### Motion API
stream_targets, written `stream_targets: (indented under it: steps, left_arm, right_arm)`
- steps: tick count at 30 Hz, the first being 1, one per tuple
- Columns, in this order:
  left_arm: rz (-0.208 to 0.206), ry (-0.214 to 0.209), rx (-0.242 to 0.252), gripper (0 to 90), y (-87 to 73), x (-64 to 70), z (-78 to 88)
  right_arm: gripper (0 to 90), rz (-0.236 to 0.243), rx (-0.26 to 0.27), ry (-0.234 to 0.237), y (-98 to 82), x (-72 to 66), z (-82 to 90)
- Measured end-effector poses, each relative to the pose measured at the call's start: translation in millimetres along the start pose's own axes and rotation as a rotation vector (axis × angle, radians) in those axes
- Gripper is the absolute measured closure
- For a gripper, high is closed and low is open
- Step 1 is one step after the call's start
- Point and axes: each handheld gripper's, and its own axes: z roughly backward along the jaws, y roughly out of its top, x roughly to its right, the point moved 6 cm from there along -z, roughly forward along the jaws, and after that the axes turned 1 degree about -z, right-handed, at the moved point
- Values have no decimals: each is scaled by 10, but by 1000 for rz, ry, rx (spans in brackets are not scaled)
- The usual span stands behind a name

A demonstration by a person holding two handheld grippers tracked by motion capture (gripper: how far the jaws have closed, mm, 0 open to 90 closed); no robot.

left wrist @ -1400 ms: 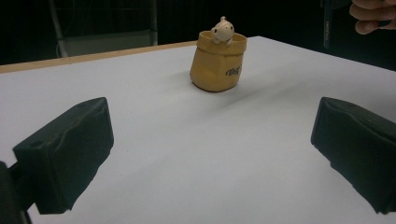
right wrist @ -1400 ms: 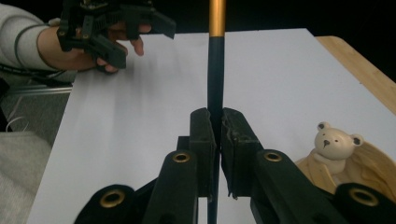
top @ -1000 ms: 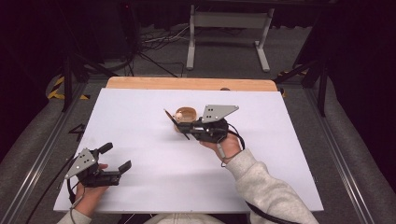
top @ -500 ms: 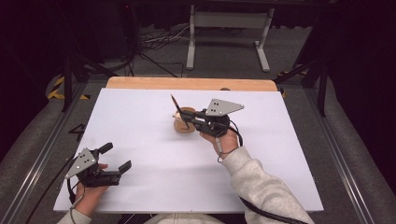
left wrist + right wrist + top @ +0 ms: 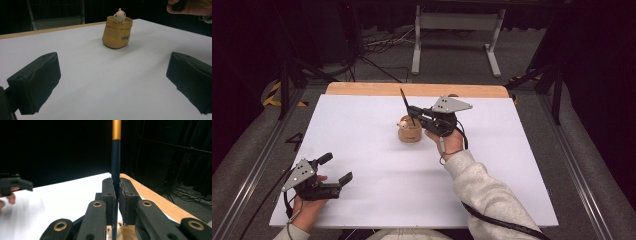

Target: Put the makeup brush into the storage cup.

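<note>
Right gripper view: right gripper (image 5: 116,195) pinches a dark pen (image 5: 115,162) upright, directly above the tan pot (image 5: 410,131)

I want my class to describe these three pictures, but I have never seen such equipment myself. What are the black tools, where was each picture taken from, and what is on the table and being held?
No robot here: a person holds a hand-operated claw in each hand. The high view looks down on a white table. The other two pictures come from small cameras riding on each claw, looking along its black jaws.

On the table stands a small tan sack-shaped pot with a little cream figurine peeking over its rim.

The right claw, just above the pot, is shut on a thin dark stick with a gold band, possibly a pen or brush; it stands upright between the jaws.

The left claw rests near the table's front left corner, open and holding nothing.
</note>
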Motion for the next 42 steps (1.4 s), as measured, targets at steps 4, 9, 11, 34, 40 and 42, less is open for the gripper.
stream_targets:
  steps: [4,9,11,34,40,42]
  left_arm:
    - [-2,1,1,3,-1,-1,-3]
    - [0,0,-1,3,0,-3,2]
    - [0,-1,-1,3,0,-2,2]
    - [-3,0,-1,3,-3,0,-2]
    - [-5,-1,-3,3,-4,2,-4]
    - [-4,0,-1,3,-3,1,-5]
  right_arm:
    - [832,-19,7,-21,18,57,-48]
    - [832,-36,8,-68,19,126,-116]
    - [832,-43,9,-83,19,152,-134]
    - [831,-62,35,-107,-310,308,-281]
    - [831,-68,29,-112,-407,326,-302]
    - [830,-70,27,-112,-428,328,-308]
